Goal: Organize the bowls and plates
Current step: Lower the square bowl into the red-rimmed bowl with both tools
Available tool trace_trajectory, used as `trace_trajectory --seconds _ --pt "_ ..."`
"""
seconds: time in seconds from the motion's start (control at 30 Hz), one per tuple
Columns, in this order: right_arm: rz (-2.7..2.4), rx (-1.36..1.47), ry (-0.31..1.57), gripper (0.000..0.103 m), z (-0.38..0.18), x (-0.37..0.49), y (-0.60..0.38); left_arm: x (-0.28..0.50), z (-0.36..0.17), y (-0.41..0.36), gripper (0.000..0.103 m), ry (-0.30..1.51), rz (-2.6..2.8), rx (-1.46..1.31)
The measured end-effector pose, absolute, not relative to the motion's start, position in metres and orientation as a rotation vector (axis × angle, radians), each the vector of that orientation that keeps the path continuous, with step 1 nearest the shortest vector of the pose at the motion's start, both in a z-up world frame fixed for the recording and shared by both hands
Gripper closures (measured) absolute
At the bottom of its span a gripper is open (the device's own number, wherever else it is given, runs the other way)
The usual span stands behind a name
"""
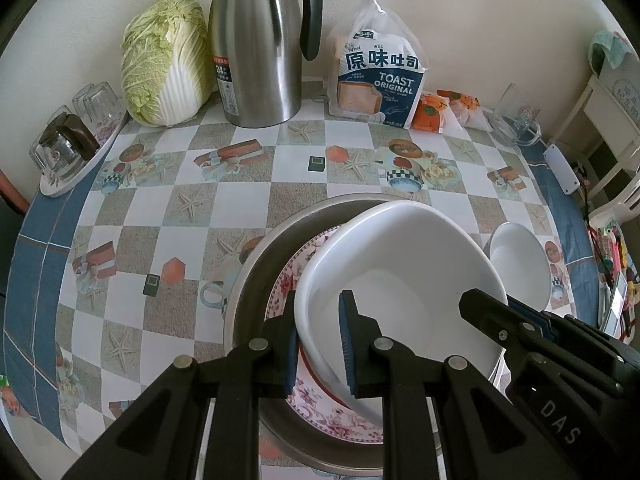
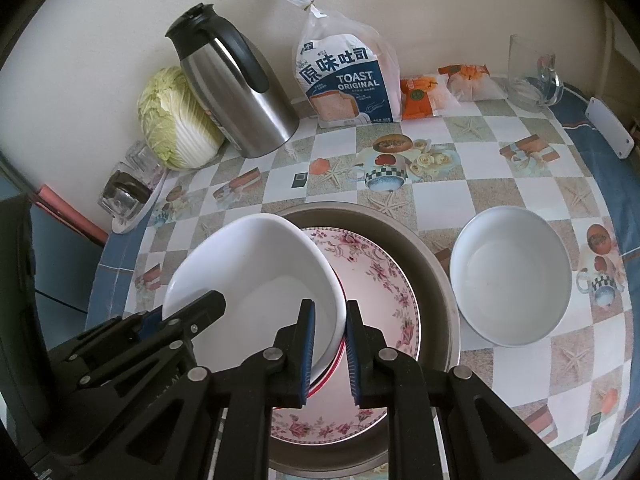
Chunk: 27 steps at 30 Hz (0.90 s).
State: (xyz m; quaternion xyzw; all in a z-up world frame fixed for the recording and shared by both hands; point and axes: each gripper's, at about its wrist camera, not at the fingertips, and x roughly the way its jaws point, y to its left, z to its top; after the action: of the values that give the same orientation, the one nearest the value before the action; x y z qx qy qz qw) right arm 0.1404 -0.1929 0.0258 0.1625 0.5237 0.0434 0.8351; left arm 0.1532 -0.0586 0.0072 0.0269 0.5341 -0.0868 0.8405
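- Both grippers are on the same big white bowl point(image 1: 400, 280), one at each side of its rim. The bowl is tilted, held over the flowered plate point(image 2: 384, 276), which lies in the metal basin point(image 2: 432, 256) mid-table.
- Left gripper point(image 1: 318, 344): fingers straddle the bowl's left rim, one pad outside, one inside. They look closed on the wall, w/ maybe a sliver of gap at the inner pad; can't be sure it's fully tight.
- Right gripper point(image 2: 330, 346): fingers straddle the right rim the same way. A small gap shows btw the rim and the outer pad, so I can't tell if it's clamped or just loosely round it.
- A thin red edge shows under the bowl in the right view, prob. another dish in the stack; can't tell what.
- Step in hand, my guess: seat the bowl flat on the plate stack.
- How to do it well: level it first. It leans, so lower both sides together, not one side ahead.
- Keep it centred over the plate, clear of the basin wall.
- Glazed rim = slippery; hold pads square on the wall, don't twist.
- Release only once the base rests; open one side, check it sits, then the other.
- Small white bowl point(image 2: 510, 276) sits alone on the tablecloth point(image 2: 500, 168) just right of the basin; likely goes inside the big one next.
- Kettle point(image 1: 256, 56), cabbage point(image 1: 166, 60), bread bag point(image 1: 376, 76) at the back are well apart, no risk.
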Motion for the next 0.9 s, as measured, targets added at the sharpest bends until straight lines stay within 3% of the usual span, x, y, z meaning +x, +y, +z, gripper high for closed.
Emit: trace_trajectory --seconds 0.9 --pt "0.097 0.352 1.093 0.086 0.030 0.140 -0.196 0.151 0.017 -0.051 0.083 1.102 -0.204 0.028"
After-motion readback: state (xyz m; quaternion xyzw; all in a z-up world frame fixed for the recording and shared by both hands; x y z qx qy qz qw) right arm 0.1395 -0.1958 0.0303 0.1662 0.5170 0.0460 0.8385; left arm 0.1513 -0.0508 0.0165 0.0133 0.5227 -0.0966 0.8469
